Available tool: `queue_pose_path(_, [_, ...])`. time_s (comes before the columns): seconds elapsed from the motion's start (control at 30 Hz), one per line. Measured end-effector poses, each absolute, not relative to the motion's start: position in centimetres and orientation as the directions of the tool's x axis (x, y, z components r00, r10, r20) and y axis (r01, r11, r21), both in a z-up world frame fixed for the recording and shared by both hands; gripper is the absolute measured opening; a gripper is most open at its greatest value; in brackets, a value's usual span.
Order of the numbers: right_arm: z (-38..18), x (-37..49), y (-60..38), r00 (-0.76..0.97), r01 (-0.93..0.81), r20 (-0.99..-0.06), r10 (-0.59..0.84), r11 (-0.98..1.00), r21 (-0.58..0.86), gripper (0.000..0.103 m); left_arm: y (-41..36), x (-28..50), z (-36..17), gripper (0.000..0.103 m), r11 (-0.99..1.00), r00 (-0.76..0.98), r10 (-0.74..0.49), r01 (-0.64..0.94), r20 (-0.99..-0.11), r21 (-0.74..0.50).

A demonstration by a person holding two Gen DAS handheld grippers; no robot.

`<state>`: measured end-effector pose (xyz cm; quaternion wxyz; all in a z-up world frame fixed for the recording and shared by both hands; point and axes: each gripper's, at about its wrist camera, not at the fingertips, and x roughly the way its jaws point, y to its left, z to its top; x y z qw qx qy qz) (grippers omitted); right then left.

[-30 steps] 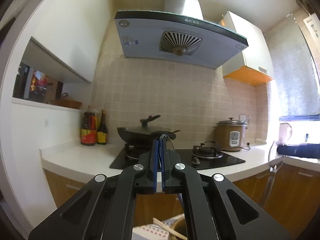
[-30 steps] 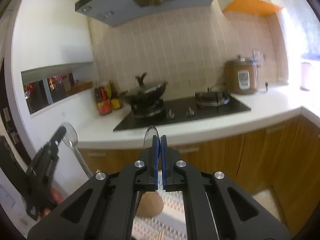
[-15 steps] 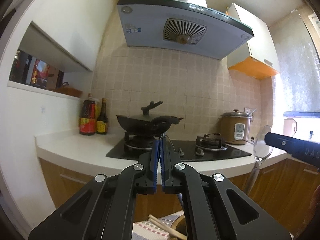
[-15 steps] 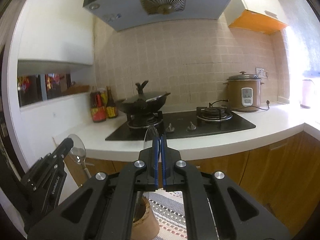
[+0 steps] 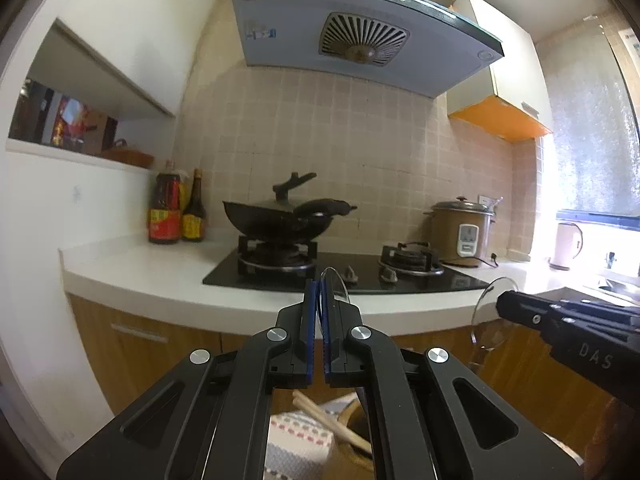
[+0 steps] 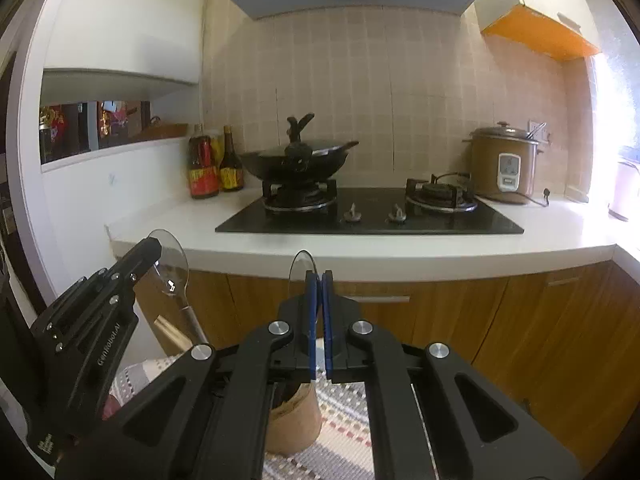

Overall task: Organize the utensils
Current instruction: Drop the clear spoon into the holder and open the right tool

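Note:
My left gripper [image 5: 319, 292] is shut on a clear plastic spoon [image 5: 335, 286], bowl up. It also shows at the left of the right wrist view [image 6: 154, 250] with that spoon [image 6: 172, 268]. My right gripper [image 6: 319, 284] is shut on a second clear spoon [image 6: 301, 270]; it also shows at the right of the left wrist view [image 5: 506, 304] with its spoon [image 5: 486, 316]. Below the grippers stands a brown utensil holder [image 6: 298, 420] on a patterned cloth [image 6: 344, 424]. Wooden chopsticks [image 5: 328, 420] lie by the holder.
A white counter [image 6: 400, 248] carries a black gas hob [image 6: 372, 216], a wok [image 6: 298, 160], two sauce bottles [image 6: 214, 164] and a rice cooker [image 6: 504, 170]. Wooden cabinets [image 6: 500, 320] run below it. A range hood [image 5: 360, 32] hangs above.
Both grippers have tilted downward and drawn closer together. The counter now sits higher in both views, and each gripper with its spoon shows larger in the other's view.

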<state>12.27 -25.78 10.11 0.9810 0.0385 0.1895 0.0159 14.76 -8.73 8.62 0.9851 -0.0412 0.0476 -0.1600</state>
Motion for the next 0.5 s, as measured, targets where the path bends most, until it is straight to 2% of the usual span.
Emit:
queue_pose_path(0.13, [10.2, 11.4, -25.5, 0.908, -0.041, -0.411, 0.084, 0.993, 0.112, 0.003, -7.5, 14.1, 8.8, 0.006, 0.920, 0.917, -0.381, 0.364, -0.117, -0.144])
queue_pose_path(0.2, [10.4, 10.8, -25.8, 0.898, -0.048, -0.427, 0.108, 0.988, 0.149, 0.003, -6.6, 13.6, 9.1, 0.026, 0.902, 0.897, -0.420, 0.396, -0.138, -0.172])
queue_pose_path(0.3, [11.0, 10.0, -26.3, 0.891, -0.064, -0.431, 0.146, 0.978, 0.199, 0.007, -4.9, 12.7, 10.1, 0.036, 0.867, 0.867, -0.478, 0.440, -0.139, -0.234])
queue_pose_path(0.37, [11.5, 9.5, -26.1, 0.887, -0.066, -0.437, 0.145, 0.979, 0.192, 0.009, -4.2, 12.2, 10.8, 0.037, 0.851, 0.856, -0.500, 0.456, -0.134, -0.261])
queue_pose_path(0.43, [12.1, 8.9, -25.9, 0.884, -0.074, -0.441, 0.156, 0.978, 0.196, 0.016, -3.3, 11.4, 11.6, 0.037, 0.833, 0.843, -0.523, 0.474, -0.125, -0.286])
queue_pose_path(0.5, [12.7, 8.2, -25.7, 0.885, -0.092, -0.432, 0.172, 0.976, 0.199, 0.031, -2.5, 10.3, 12.4, 0.038, 0.828, 0.843, -0.527, 0.481, -0.106, -0.288])
